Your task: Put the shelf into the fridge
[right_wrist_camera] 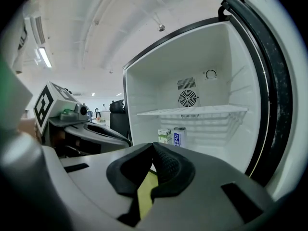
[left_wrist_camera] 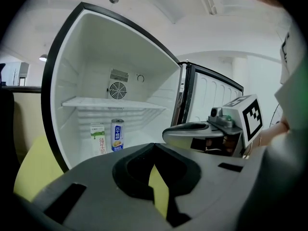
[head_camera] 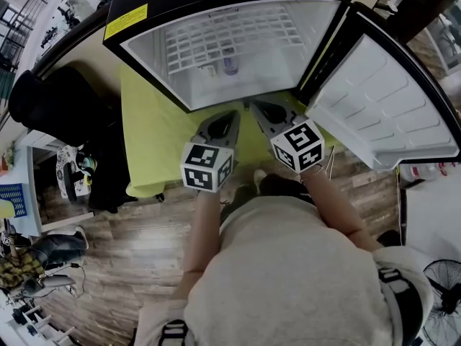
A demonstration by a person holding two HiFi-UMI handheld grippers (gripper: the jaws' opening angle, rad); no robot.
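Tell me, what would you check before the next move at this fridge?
1. The fridge door is open wide: ok.
2. The shelf lies level: ok.
3. The shelf is pushed fully to the back: cannot tell.
4. The left gripper has jaws together, nothing held: ok.
5. The right gripper has jaws together, nothing held: ok.
6. The carton and can stand upright under the shelf: ok.
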